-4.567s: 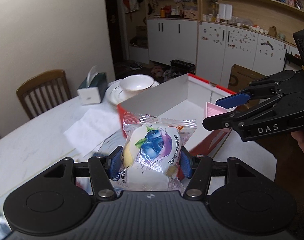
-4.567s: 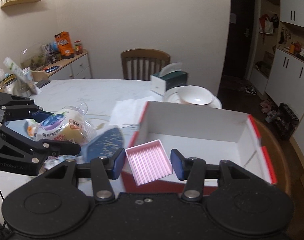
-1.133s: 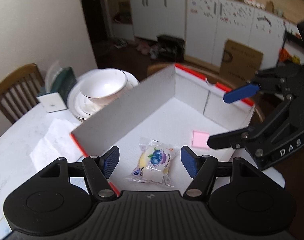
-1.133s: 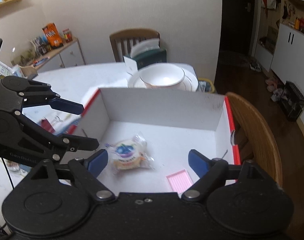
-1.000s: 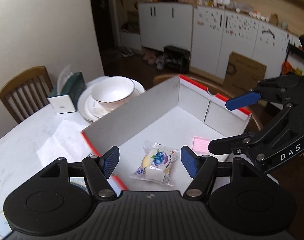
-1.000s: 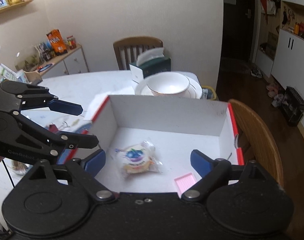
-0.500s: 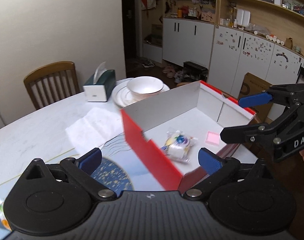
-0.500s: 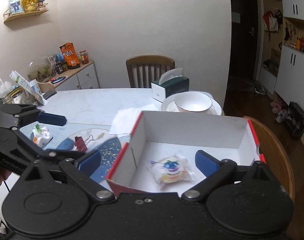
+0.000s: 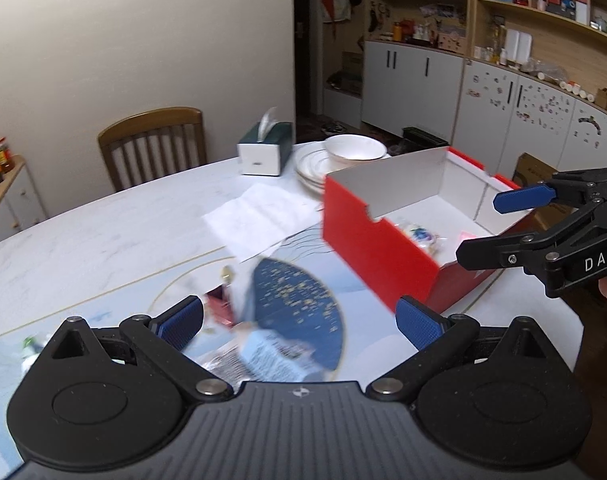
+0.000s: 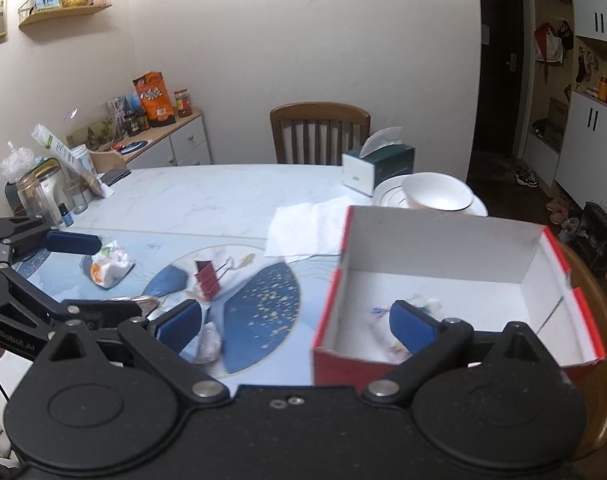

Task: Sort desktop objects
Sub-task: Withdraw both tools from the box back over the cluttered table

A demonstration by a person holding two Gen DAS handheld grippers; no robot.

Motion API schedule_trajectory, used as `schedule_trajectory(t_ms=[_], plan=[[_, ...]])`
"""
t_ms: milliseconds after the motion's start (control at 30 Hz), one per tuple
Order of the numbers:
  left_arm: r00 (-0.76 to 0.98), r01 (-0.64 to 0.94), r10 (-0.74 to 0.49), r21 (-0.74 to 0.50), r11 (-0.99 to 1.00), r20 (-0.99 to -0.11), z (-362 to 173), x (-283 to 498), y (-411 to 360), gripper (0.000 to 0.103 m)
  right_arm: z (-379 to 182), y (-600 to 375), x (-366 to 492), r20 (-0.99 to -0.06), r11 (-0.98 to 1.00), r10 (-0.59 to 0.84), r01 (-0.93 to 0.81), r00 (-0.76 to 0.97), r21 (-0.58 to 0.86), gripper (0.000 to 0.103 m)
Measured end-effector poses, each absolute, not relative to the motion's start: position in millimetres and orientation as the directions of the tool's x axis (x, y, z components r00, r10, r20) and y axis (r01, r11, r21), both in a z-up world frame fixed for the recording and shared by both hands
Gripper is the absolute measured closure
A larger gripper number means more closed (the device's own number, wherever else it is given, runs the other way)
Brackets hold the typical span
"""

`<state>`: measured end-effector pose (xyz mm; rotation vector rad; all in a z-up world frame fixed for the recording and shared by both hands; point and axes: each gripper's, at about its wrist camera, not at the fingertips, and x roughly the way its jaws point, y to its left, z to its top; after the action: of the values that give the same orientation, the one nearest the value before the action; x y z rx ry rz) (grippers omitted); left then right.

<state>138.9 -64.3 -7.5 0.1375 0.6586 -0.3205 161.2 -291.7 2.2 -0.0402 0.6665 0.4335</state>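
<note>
A red box with a white inside (image 9: 379, 256) (image 10: 451, 256) stands at the table's right. The blueberry snack packet (image 9: 421, 236) and a pink pad (image 9: 469, 235) lie in it. My left gripper (image 9: 299, 322) is open and empty over the table's middle, above a blurred light-blue packet (image 9: 275, 354). My right gripper (image 10: 295, 326) is open and empty at the box's near left corner. A red binder clip (image 10: 207, 278) (image 9: 219, 308) and a crumpled wrapper (image 10: 107, 266) lie on the table.
A tissue box (image 10: 377, 168), stacked plates with a bowl (image 10: 437, 194) and a white paper napkin (image 10: 307, 230) lie behind the box. A wooden chair (image 10: 319, 132) stands at the far side. Jars and bottles (image 10: 43, 196) stand at the table's left edge.
Both grippers have pulled back and to the left from the box. The snack packet and pink pad stay in the box. More of the table's middle is in view.
</note>
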Motion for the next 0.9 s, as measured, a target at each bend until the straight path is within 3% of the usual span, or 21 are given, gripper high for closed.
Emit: schedule_trajectory(t_ms=[733,900], plan=[[0.76,0.248,-0.145,0.077,0.966,-0.634,-48,112,12,0.0,-30,-201,164,-0.664,0.905,0.361,-0.416,0.655,0.082,0.004],[0.753,0.257,-0.127,0.11,0.96,-0.646,-69,115,14,0.0,-45,-188,172,-0.687,0.905,0.354,-0.417,0.634,0.081,0.009]])
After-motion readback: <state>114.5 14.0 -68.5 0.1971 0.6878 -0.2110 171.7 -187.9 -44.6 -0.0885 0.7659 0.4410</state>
